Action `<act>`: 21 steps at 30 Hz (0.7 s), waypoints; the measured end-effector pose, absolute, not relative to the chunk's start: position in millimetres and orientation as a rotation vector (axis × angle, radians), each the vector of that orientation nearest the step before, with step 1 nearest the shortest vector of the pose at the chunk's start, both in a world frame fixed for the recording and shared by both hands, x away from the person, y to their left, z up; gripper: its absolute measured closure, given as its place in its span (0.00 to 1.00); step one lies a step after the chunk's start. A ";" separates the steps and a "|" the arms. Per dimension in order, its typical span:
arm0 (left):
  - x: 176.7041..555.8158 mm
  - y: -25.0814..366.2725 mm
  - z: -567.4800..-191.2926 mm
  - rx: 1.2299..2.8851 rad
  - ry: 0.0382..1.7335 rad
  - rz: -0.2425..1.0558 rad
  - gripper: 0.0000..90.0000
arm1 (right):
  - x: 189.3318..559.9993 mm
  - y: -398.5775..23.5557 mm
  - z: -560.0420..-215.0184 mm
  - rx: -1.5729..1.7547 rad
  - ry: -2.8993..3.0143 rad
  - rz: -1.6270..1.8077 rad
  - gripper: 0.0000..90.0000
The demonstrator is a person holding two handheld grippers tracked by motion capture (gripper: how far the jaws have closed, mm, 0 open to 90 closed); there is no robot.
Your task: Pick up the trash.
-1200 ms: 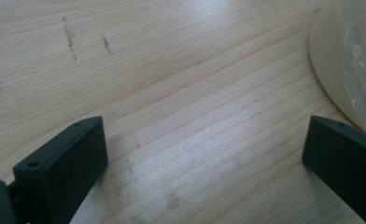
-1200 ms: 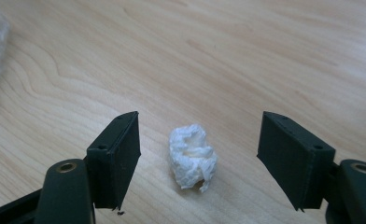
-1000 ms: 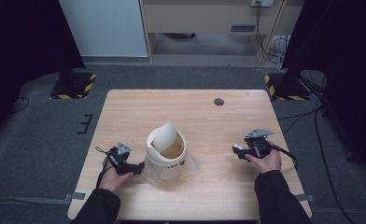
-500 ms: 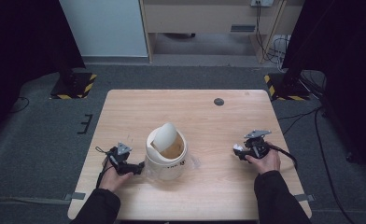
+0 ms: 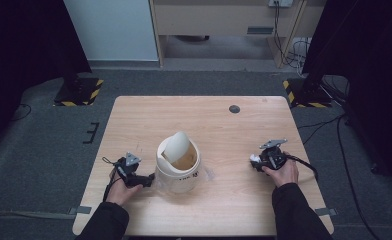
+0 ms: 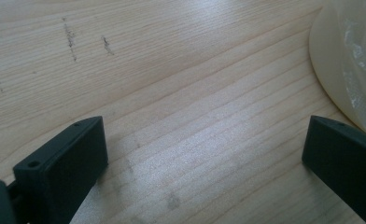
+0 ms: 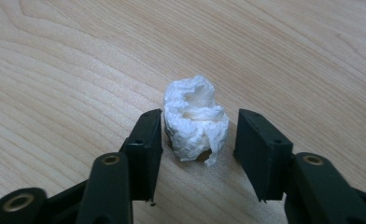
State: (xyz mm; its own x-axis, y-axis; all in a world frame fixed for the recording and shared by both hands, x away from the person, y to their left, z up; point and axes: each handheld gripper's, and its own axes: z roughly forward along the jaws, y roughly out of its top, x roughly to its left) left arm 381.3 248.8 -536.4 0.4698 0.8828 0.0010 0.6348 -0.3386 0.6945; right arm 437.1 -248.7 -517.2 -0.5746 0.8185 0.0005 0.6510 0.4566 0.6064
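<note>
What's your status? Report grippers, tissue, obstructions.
Left gripper open beside swing-lid bin. Right gripper straddles crumpled tissue, not yet clamped. Nothing between tissue and bin.

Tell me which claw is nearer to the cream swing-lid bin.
Left. The left claw sits right beside the cream swing-lid plastic bin, at its left side, open. The right claw is well off to the bin's right, around a crumpled white tissue.
</note>
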 end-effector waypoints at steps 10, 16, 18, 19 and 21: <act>381.3 248.8 -536.4 2.088 1.254 0.508 0.00 | 435.8 -246.6 -516.3 1.260 2.433 0.816 0.70; 381.3 248.7 -536.5 2.088 1.254 0.508 0.00 | 435.3 -246.1 -514.1 1.260 2.432 0.822 0.73; 381.3 248.7 -536.5 2.088 1.254 0.508 0.00 | 435.2 -246.0 -513.5 1.259 2.434 0.823 0.74; 381.3 248.8 -536.5 2.088 1.254 0.508 0.00 | 435.1 -245.8 -513.4 1.261 2.435 0.824 0.74; 381.3 248.8 -536.4 2.089 1.254 0.508 0.00 | 434.8 -245.4 -513.3 1.262 2.444 0.825 0.74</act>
State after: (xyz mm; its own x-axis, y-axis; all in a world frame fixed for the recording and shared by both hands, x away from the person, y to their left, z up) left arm 381.3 248.8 -536.4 0.4698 0.8828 0.0012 0.6348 -0.3388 0.6944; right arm 434.8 -245.4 -513.3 -0.5849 0.8109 0.0212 0.6578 0.4588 0.5974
